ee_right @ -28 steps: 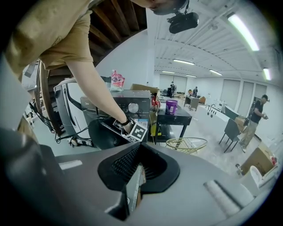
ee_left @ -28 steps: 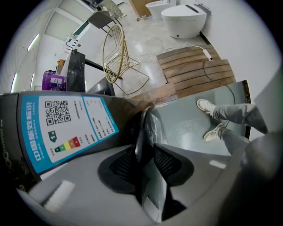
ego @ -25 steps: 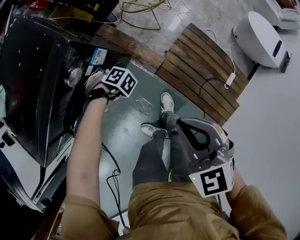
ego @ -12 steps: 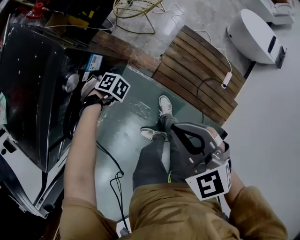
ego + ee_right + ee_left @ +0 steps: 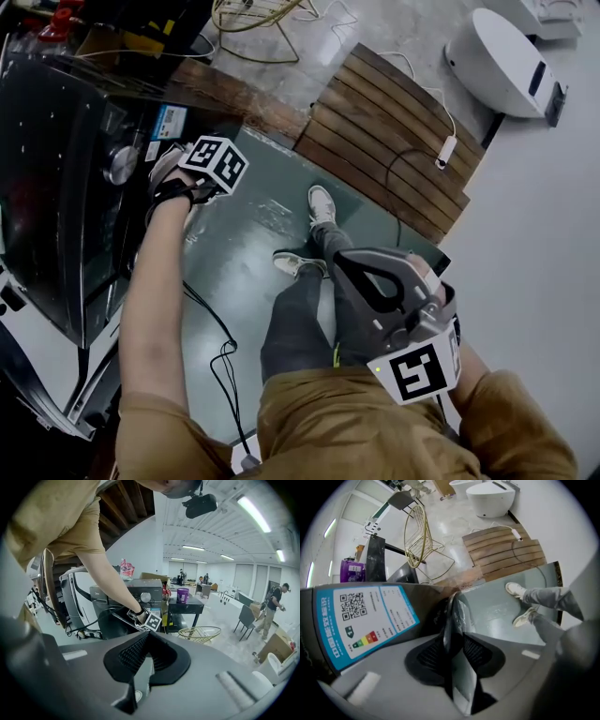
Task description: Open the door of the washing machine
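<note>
The dark washing machine (image 5: 66, 187) stands at the left of the head view, with a silver knob (image 5: 122, 164) and a blue-edged energy label (image 5: 361, 616) on its front. My left gripper (image 5: 164, 167) reaches down to the door's edge. In the left gripper view its jaws (image 5: 454, 620) are shut on the thin shiny rim of the door (image 5: 458, 606). The right gripper view shows the dark door (image 5: 110, 625) standing out from the machine's front. My right gripper (image 5: 344, 262) hangs by the person's knee, away from the machine. Its jaws (image 5: 143, 653) are shut on nothing.
A slatted wooden board (image 5: 394, 141) and a white appliance (image 5: 502, 61) lie beyond the green floor mat (image 5: 253, 253), where the person's shoes (image 5: 319, 204) stand. A black cable (image 5: 220, 347) trails beside the machine. A gold wire basket (image 5: 424, 541) stands behind it.
The head view has drifted, so the scene sits a little further left and up. Both grippers keep their places, and the left one is still clamped on the door's rim.
</note>
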Demonstrator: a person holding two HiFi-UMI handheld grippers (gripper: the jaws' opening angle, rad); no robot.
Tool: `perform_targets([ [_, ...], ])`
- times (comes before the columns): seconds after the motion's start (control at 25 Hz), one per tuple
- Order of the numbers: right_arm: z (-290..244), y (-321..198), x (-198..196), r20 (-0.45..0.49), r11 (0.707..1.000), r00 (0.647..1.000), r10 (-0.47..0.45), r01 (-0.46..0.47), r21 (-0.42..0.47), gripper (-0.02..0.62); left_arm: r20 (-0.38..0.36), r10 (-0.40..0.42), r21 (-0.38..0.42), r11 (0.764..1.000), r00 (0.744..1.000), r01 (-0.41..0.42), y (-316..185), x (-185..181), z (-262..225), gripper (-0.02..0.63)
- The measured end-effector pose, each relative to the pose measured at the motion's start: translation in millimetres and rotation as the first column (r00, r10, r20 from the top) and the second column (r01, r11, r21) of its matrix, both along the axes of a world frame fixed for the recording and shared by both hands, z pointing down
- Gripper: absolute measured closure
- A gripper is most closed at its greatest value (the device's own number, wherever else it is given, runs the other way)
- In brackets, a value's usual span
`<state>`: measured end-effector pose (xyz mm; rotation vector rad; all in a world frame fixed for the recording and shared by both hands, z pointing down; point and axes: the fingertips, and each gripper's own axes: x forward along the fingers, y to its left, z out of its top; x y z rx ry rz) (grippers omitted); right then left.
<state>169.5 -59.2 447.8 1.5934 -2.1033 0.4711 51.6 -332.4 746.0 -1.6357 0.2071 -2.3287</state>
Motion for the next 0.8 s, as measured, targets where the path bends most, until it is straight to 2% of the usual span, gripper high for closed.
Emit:
perform_targets([
  [0.04,0,2,1,0.001,1.0,1.0,0.003,-0.003,0.0,0.592,-0.027,0.006,-0.041,0.999,1.0,-0.007,18,6,3,0.439],
  [0.12,2,5,3,0.0,1.0,1.0,0.01,-0.01,-0.008,0.592,-0.08,0.065,-0.114,0.991,0.995,-0.074,72,19,16,0.44],
  [0.2,-1,10,4,0.002,1.0,1.0,0.009,-0.009,-0.005,0.592,-0.077,0.124,-0.139,0.981,0.989,-0.134,115,17,26,0.428],
  [0.48,-4,42,0,-0.022,0.999,0.998,0.05,-0.05,0.002,0.592,-0.085,0.174,-0.116,0.976,0.981,-0.183,120,22,23,0.443],
  [0.8,-6,89,-26,-0.061,0.994,0.992,0.107,-0.106,0.026,0.592,-0.079,0.255,-0.125,0.957,0.964,-0.263,177,15,27,0.433],
])
